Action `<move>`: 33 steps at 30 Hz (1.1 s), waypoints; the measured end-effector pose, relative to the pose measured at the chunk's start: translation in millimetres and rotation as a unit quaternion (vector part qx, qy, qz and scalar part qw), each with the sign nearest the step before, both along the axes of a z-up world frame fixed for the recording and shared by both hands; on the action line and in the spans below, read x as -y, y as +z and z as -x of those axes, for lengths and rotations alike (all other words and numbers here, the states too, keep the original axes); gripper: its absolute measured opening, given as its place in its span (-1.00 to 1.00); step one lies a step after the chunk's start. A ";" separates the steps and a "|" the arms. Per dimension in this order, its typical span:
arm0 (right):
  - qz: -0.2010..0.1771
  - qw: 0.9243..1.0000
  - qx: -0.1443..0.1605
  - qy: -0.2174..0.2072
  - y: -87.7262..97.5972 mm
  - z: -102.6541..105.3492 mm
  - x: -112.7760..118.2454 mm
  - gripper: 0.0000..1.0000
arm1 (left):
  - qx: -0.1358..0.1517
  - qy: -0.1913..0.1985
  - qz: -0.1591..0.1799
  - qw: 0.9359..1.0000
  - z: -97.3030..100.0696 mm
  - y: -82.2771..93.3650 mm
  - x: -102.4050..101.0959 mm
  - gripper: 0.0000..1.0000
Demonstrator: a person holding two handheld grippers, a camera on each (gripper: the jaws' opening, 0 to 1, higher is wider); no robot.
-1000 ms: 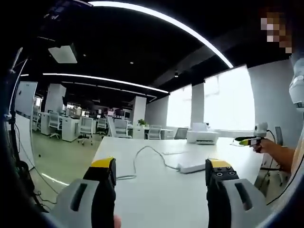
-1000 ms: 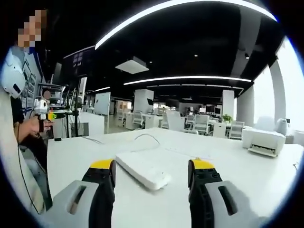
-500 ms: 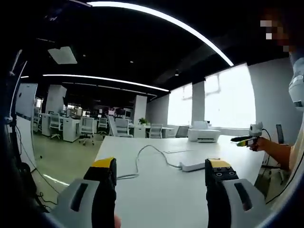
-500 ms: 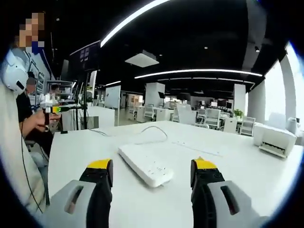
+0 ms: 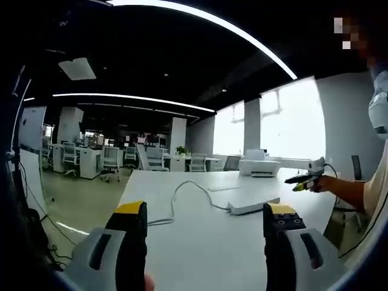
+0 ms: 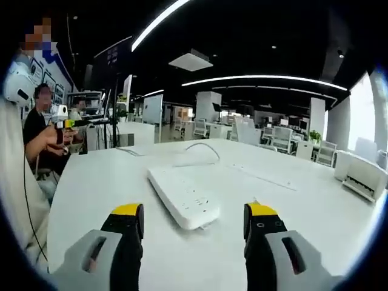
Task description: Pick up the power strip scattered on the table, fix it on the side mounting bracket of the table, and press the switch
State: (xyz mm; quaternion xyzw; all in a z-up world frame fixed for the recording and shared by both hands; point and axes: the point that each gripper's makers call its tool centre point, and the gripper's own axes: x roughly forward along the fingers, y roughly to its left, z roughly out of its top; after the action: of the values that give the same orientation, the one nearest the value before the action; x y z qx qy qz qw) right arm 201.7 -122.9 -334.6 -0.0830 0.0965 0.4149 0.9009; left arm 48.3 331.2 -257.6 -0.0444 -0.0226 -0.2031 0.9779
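Approach phase: power strip (image 6: pixel 183 204) looms larger betw. the parted, empty jaws of right gripper (image 6: pixel 193 219) than 1 s ago, so pick-up is near, not begun. Left gripper (image 5: pixel 206 217) also spread, empty; strip (image 5: pixel 253 206) lies flat mid-table (image 6: pixel 103 194), cable (image 5: pixel 182 197) trailing. Open tabletop all round; edges well apart.

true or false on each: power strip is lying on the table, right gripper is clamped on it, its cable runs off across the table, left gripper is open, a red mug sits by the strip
1. The power strip lies flat on the table. True.
2. The right gripper is clamped on the strip. False: its jaws stand apart, short of the strip.
3. A white cable runs from the strip across the table. True.
4. The left gripper is open. True.
5. A red mug sits by the strip. False: the tabletop beside it is bare.
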 end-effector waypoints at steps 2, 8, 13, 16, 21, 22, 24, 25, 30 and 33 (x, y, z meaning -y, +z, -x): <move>0.002 1.000 -0.002 0.006 -1.8 -2.2 -0.9 0.26 | -0.002 0.002 -0.002 1.000 0.0 -0.6 -0.1 0.64; 0.008 1.000 -0.009 0.026 -9.5 -15.8 -2.3 0.27 | -0.002 0.006 -0.006 1.000 2.1 0.9 1.0 0.65; 0.000 0.999 -0.015 0.038 -14.7 -25.9 -3.6 0.28 | -0.002 0.009 -0.003 1.000 3.1 -0.6 2.1 0.65; -0.004 0.998 -0.026 0.055 -19.6 -24.6 -12.1 0.35 | -0.002 0.009 0.001 1.000 3.0 -1.3 3.2 0.65; -0.023 0.996 -0.027 0.082 -21.1 -22.0 -24.2 0.37 | -0.007 0.006 0.000 1.000 2.9 -3.9 6.6 0.65; -0.029 0.995 -0.027 0.091 -20.3 -20.4 -27.6 0.37 | -0.008 0.006 -0.001 1.000 3.1 -3.9 6.6 0.65; -0.035 0.994 -0.025 0.102 -19.7 -19.7 -31.8 0.37 | -0.008 0.007 -0.002 1.000 3.1 -3.5 5.9 0.65; -0.037 0.993 -0.025 0.105 -19.8 -20.3 -33.5 0.37 | -0.008 0.009 -0.002 1.000 2.7 -3.1 4.8 0.65; -0.051 0.993 -0.022 0.105 -19.1 -28.2 -35.0 0.35 | -0.007 0.012 -0.001 1.000 1.7 -0.2 2.2 0.66; -0.062 0.992 -0.025 0.111 -16.2 -27.6 -35.8 0.35 | -0.009 0.012 -0.004 1.000 1.3 -0.1 1.2 0.66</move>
State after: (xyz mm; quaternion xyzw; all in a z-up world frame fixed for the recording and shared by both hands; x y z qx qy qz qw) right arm 229.3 -87.1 -350.8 -0.0267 0.0833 0.5193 0.8501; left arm 46.9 329.9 -257.6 -0.0419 -0.0131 -0.1909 0.9806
